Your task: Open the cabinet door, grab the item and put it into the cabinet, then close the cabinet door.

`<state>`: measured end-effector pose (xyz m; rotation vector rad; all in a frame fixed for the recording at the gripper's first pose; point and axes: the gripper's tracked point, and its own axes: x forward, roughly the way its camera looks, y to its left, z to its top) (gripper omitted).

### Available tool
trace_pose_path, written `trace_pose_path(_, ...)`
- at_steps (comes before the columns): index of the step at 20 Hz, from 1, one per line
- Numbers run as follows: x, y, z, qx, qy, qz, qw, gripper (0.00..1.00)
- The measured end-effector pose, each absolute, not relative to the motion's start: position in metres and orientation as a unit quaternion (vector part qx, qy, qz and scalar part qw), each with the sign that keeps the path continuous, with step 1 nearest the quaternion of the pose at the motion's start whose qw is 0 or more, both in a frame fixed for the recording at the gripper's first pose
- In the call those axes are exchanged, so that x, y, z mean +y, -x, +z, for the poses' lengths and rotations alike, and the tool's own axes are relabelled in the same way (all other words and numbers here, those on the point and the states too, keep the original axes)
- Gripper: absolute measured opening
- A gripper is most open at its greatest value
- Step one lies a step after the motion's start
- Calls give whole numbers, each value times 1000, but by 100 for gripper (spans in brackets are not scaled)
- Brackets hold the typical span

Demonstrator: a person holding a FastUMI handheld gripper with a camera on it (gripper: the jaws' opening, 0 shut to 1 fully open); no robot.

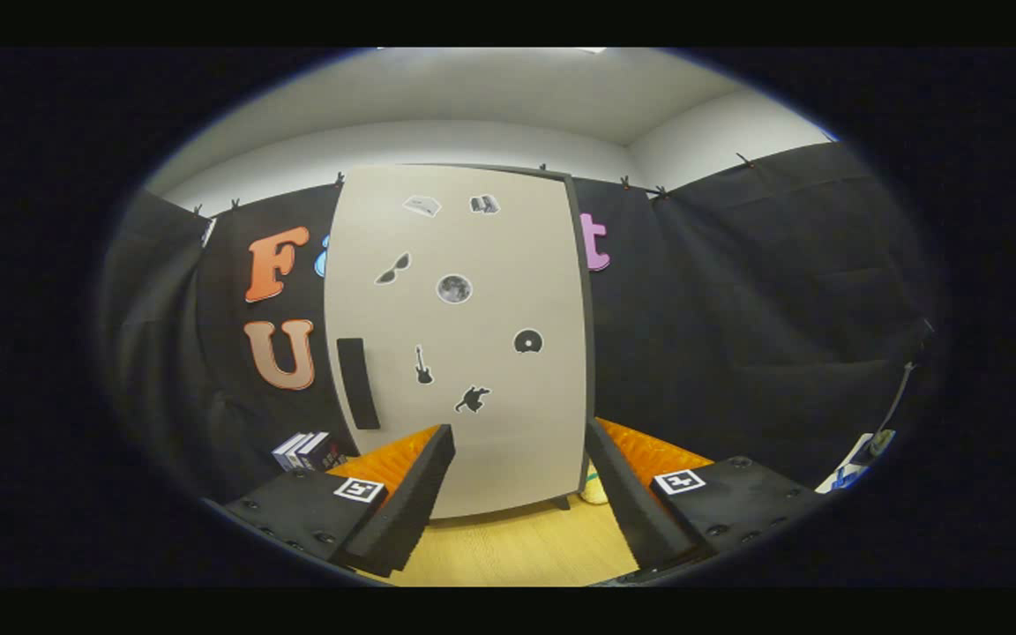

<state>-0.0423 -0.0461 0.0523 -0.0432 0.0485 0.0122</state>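
Cabinet door (pixel 459 339) stands closed beyond the spread, empty claw (pixel 519 481).
Beige panel, dark handle (pixel 357 383) at left, scattered black-and-grey stickers, on the wooden table (pixel 517 551).

Even, soft light falls from overhead, brightest on the white ceiling and upper wall (pixel 473 145). The pale beige flat cabinet door (pixel 508 423) is evenly lit without glare. Fisheye distortion bows its edges; the surroundings darken outward, and the picture is slightly soft throughout
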Motion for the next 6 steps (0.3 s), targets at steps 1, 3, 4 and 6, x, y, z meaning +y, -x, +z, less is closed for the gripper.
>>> trace_pose_path(1,-50,48,55,22,22,1,1000,96)
trace_pose_path(3,-59,59,58,23,27,-8,999,95)
trace_pose_path(4,-60,65,60,22,25,-8,999,96)
trace_pose_path(6,-61,69,65,17,24,-6,1000,95)
